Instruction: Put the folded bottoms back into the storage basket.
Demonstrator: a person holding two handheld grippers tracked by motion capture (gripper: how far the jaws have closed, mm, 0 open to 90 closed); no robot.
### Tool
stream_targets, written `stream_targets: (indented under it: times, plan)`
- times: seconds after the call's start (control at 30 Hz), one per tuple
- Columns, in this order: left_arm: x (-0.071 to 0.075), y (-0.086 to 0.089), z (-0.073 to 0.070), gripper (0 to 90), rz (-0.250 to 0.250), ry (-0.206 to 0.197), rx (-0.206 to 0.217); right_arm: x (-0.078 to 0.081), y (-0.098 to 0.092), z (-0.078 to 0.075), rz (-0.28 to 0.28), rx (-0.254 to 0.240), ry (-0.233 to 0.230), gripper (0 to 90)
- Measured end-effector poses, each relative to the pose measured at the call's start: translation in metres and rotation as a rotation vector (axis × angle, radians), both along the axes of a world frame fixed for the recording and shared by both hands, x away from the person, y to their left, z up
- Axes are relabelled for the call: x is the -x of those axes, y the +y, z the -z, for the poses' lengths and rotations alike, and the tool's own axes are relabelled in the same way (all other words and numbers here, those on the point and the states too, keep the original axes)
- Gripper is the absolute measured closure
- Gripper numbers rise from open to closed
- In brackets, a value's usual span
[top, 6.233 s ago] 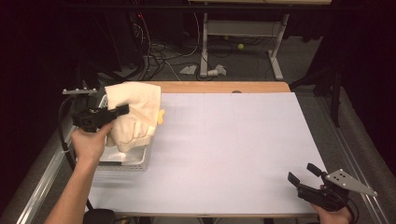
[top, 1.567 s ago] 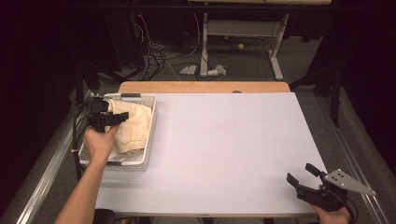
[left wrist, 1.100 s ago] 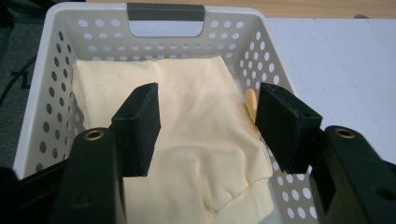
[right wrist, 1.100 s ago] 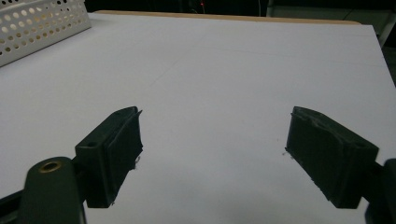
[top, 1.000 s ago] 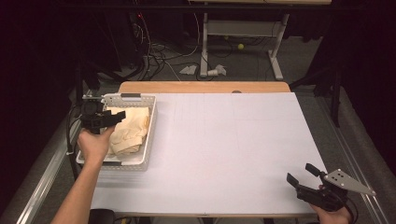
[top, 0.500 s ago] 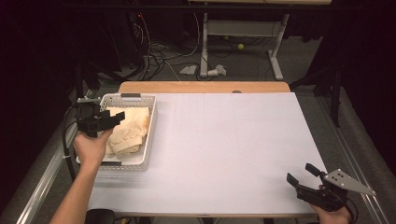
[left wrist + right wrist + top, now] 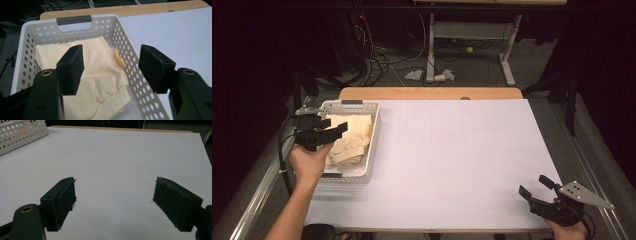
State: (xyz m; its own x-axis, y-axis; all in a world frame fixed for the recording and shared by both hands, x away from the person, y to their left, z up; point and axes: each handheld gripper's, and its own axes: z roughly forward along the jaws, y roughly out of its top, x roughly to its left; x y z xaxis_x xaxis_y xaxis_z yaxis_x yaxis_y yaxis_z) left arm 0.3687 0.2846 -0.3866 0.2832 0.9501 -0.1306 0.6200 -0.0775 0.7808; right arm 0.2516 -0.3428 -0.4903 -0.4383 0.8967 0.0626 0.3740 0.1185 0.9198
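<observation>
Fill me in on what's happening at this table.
A person holds a gripper in each hand. The left gripper hangs open above a white perforated basket at the table's left side, with nothing between its jaws. A pale yellow garment lies crumpled inside the basket. The right gripper is open too, resting low over the bare white table near its front right corner.

A white sheet (image 7: 452, 160) covers most of the tabletop, leaving a strip of bare wood (image 7: 427, 93) along its far edge. On the grey floor beyond, at the top centre of the frame, stand the white legs of a desk (image 7: 472, 35), with tangled dark cables (image 7: 382, 60), a crumpled white scrap (image 7: 414, 75) and a small yellow-green ball (image 7: 469, 49).
</observation>
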Motion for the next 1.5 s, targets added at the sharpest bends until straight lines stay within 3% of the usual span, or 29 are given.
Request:
stream_targets:
  times: [0.87, 1.5]
  plan:
    - [0.027, -0.002, 0.001, 32.0, 0.04, -0.045, -0.002, 0.0, 0.0, 0.0, 0.0, 0.0, 0.0, 18.6]
    - [0.046, 0.006, 0.0, 32.0, 0.03, -0.083, 0.007, 0.0, 0.0, 0.0, 0.001, 0.001, -0.001, 18.6]
